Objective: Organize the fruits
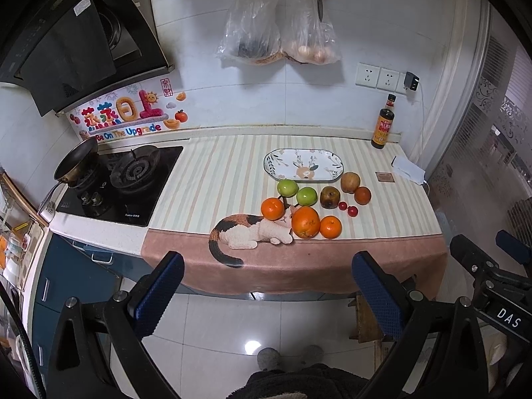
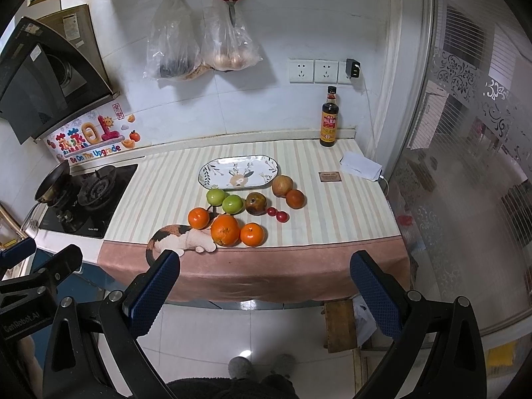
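Fruits lie on a striped cloth on the counter, in front of an oval patterned plate (image 1: 303,164) (image 2: 238,172). There is a big orange (image 1: 305,222) (image 2: 225,230), two smaller oranges (image 1: 330,227) (image 1: 272,208), two green apples (image 1: 287,188) (image 1: 306,196), a brown apple (image 1: 330,197), a pale apple (image 1: 350,182), a dark orange fruit (image 1: 362,195) and two cherry tomatoes (image 1: 352,211). My left gripper (image 1: 267,294) is open and empty, held back from the counter above the floor. My right gripper (image 2: 266,291) is open and empty, also short of the counter edge.
A gas hob (image 1: 123,183) with a pan (image 1: 76,163) is at the left. A soy sauce bottle (image 1: 384,123) stands at the back right by white paper (image 1: 408,168). Plastic bags and red scissors hang on the wall. A wooden stool (image 2: 340,324) stands under the counter.
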Available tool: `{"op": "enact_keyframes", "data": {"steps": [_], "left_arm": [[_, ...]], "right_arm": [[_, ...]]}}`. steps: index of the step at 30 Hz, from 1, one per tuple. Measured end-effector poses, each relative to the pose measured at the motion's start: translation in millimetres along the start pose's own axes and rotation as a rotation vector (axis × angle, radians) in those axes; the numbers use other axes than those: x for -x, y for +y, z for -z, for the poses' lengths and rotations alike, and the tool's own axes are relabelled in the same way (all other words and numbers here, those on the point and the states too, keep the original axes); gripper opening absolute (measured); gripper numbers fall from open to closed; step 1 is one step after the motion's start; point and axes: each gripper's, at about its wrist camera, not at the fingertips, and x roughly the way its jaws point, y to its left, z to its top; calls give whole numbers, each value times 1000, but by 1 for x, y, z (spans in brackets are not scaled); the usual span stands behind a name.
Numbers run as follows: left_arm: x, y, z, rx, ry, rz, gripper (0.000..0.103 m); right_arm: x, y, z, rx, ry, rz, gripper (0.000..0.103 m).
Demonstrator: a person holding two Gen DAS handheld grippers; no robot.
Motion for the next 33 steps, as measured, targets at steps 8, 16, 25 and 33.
{"op": "enact_keyframes", "data": {"steps": [8, 16, 25, 33], "left_arm": [[0, -1, 0, -1, -5, 9, 103], [-7, 6, -4, 6, 4, 18, 103], [-40, 42, -23, 44, -39, -12, 103], [-116, 65, -46, 64, 48, -83, 103]], "right_arm": [[1, 2, -2, -7, -3, 1, 103], [-5, 8, 1, -24, 4, -9, 103], [-35, 24, -5, -102, 5, -25, 103], [-125, 41, -20, -158, 75, -88, 103]]}}
